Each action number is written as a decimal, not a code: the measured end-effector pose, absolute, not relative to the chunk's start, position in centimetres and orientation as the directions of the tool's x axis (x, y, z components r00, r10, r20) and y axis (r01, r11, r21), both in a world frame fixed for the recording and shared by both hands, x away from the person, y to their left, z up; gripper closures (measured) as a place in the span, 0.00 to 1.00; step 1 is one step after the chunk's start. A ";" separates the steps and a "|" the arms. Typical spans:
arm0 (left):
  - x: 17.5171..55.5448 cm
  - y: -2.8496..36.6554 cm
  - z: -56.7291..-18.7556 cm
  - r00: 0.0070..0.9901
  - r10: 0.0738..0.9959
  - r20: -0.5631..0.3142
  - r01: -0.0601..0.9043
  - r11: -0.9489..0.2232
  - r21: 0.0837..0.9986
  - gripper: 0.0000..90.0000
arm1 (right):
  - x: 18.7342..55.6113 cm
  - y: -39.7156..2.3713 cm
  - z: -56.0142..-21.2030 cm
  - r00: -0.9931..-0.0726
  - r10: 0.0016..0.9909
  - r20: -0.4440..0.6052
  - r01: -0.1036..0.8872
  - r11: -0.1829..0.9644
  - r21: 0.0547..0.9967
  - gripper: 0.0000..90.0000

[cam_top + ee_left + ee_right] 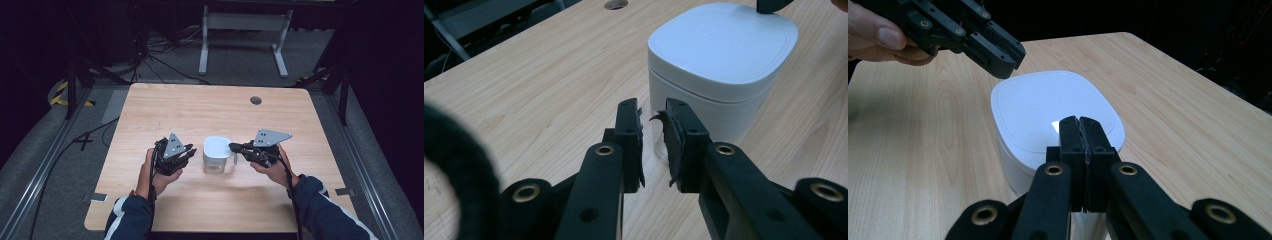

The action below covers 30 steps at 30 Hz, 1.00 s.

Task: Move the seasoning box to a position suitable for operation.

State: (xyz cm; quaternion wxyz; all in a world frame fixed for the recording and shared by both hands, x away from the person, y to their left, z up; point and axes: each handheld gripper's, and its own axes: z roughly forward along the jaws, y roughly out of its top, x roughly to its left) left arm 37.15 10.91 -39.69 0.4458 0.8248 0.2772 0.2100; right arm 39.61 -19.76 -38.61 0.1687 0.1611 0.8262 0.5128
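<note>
A white, rounded-square box with a lid (216, 152) (719, 55) (1048, 110) stands in the middle of the wooden table (200, 110). My left gripper (192, 151) (654, 115) is just left of the box, close to its side wall. Its jaws stand a narrow gap apart with nothing between them. It also appears as the black left gripper (1008, 55) over the lid's far edge. My right gripper (232, 147) (1080, 125) hovers over the lid's right side. Its jaws are pressed together and I see nothing in them.
A round cable hole (255, 100) (615, 4) sits near the table's far edge. Beyond the table stands a white desk frame (240, 30), with cables (165, 60) lying on the floor. Bare wood surrounds the box on all sides.
</note>
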 end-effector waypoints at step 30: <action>38.0 8.0 -37.9 0.805 0.584 0.108 0.201 -0.439 0.876 0.97 | 39.7 -19.9 -38.8 -0.904 0.417 -0.090 0.113 0.437 0.892 1.00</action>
